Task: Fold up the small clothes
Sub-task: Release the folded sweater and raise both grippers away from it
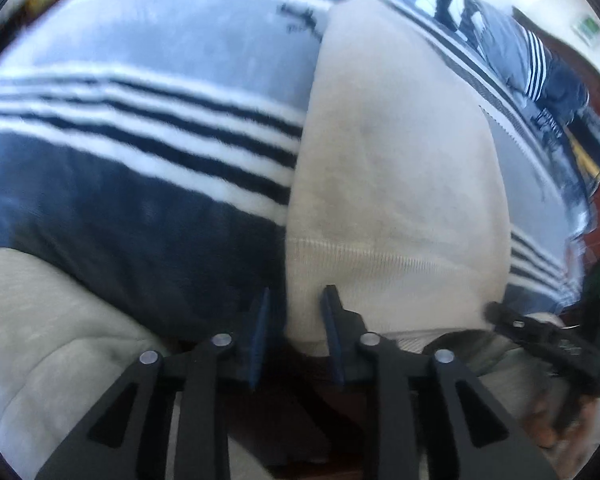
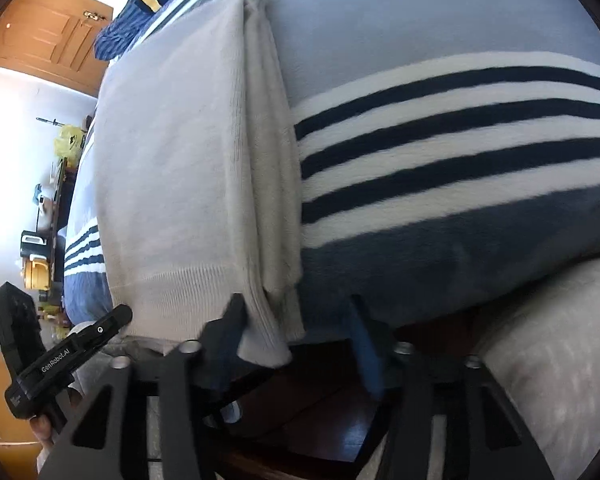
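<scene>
My left gripper [image 1: 296, 312] and right gripper [image 2: 296, 320] straddle, unclamped, the cream sweater's [image 1: 396, 184] near hem at six o'clock on the striped blanket [image 1: 148, 136]; mid-fold, next both must pinch.

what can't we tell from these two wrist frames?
- Cream garment: its near hem drops behind the left gripper in the left wrist view, so any contact with the fingers is unclear.
- Same hem in the right wrist view: motion blur around the right gripper hides any grip.
- Striped blanket: cut off by both lens edges.
</scene>
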`<state>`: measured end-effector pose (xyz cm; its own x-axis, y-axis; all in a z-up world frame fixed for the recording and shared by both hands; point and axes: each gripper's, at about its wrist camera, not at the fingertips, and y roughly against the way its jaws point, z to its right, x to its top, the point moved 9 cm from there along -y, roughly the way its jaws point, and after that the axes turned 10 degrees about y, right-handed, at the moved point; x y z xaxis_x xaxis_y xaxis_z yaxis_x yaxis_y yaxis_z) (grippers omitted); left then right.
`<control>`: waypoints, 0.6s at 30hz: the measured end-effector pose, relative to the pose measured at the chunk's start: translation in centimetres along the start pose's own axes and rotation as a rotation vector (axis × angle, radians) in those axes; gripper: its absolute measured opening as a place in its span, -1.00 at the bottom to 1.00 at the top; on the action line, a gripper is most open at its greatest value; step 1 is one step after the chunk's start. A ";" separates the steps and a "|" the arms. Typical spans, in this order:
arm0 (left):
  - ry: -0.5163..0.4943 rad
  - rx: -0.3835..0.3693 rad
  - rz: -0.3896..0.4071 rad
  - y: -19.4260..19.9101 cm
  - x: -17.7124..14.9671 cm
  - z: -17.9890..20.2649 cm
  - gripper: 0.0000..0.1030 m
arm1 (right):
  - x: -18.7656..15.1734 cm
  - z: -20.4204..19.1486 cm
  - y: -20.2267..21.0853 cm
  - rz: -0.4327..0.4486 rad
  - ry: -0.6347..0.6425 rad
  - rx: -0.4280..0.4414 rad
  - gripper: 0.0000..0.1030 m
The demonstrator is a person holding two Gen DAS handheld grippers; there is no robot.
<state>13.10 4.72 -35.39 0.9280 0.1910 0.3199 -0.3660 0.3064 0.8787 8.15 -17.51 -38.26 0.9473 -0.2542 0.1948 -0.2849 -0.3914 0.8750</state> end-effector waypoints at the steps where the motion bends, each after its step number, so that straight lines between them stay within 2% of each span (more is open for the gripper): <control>1: -0.027 0.031 0.041 0.9 -0.1 0.0 -0.12 | -0.4 0.0 0.7 0.012 0.009 -0.019 0.28; 2: -0.059 0.050 0.103 2.4 -0.2 0.3 0.16 | -0.7 0.1 1.3 0.022 0.015 -0.028 0.29; 3: -0.081 0.056 0.158 3.7 -0.4 0.6 0.32 | -1.1 -0.2 2.0 0.037 0.022 -0.032 0.29; 5: -0.133 0.054 0.277 6.9 -1.0 1.7 0.44 | -1.9 -1.1 3.7 0.078 0.045 -0.032 0.40; 7: -0.165 0.038 0.362 10.2 -2.1 2.7 0.59 | -2.9 -2.1 5.7 0.126 0.069 -0.048 0.48; 10: -0.159 0.001 0.422 13.8 -3.9 4.0 0.64 | -4.5 -3.9 8.3 0.178 0.106 -0.044 0.49; 12: -0.166 0.004 0.442 16.1 -4.9 4.3 0.69 | -5.4 -4.9 10.6 0.227 0.128 -0.061 0.49; 16: -0.232 0.022 0.495 21.7 -6.4 5.4 0.72 | -6.6 -7.7 15.9 0.313 0.190 -0.140 0.53; 18: -0.238 0.019 0.520 23.8 -6.8 5.3 0.87 | -7.1 -9.4 18.4 0.353 0.209 -0.156 0.60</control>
<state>-1.57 5.74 -14.73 0.6171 0.0965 0.7810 -0.7795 0.2108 0.5899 -2.47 -14.62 -19.41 0.8096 -0.1576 0.5654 -0.5862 -0.1702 0.7921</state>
